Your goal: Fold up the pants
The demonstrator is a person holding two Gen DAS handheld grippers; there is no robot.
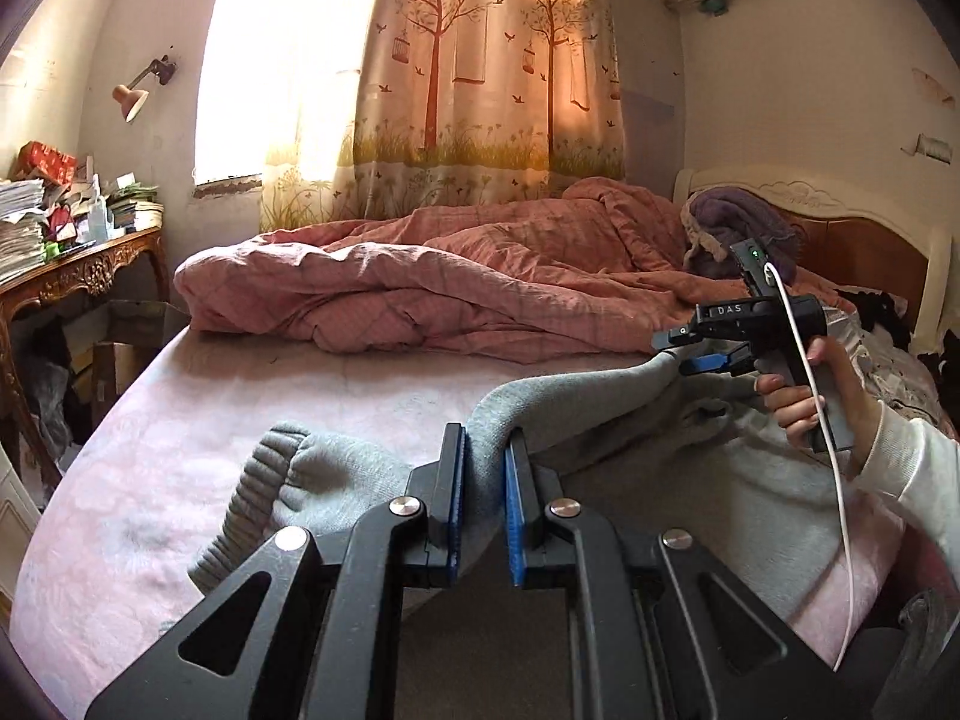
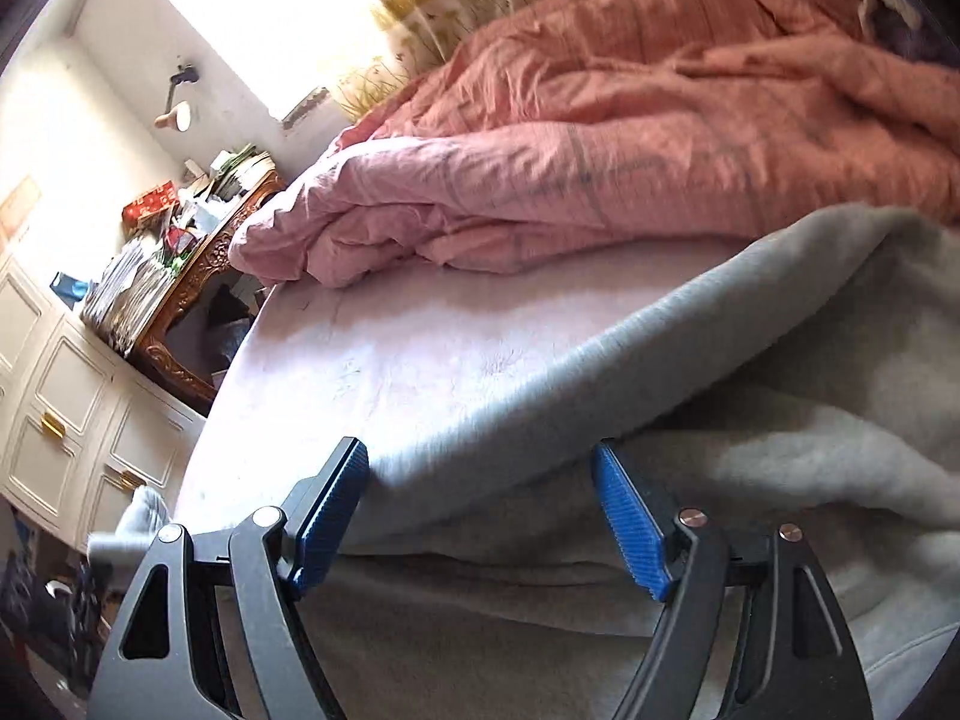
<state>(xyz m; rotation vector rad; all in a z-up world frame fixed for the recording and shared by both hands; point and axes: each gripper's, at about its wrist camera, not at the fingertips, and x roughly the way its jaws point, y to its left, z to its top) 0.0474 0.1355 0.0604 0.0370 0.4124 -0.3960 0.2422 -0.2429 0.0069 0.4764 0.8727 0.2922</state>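
While the left gripper (image 1: 485, 450) points across the bed (image 1: 300, 384) and a little downward, its blue pads (image 1: 454, 498) are clenched on a fold of the grey pants (image 1: 540, 414), the cloth pinched upright between them. From that pinch the fabric runs up and away to the right, toward the right gripper (image 1: 699, 354). The ribbed waistband (image 1: 252, 498) sags to the near left on the pink sheet.

Over on the right, a hand (image 1: 804, 396) in a white sleeve (image 1: 912, 462) wraps the tool's handle, fingers curled round it, gripper aimed leftward. A white cable (image 1: 834, 450) loops down past the wrist.

From the right wrist view the whole scene sits tilted, so that tool is rolled over. Its jaws stand wide, released, with a raised edge of the pants (image 2: 600, 372) lying in the gap between the pads (image 2: 333, 510); neither pad presses on it. More grey cloth lies bunched below and to the right.

Far across the bed, a rumpled pink quilt (image 1: 420, 276) is heaped up.
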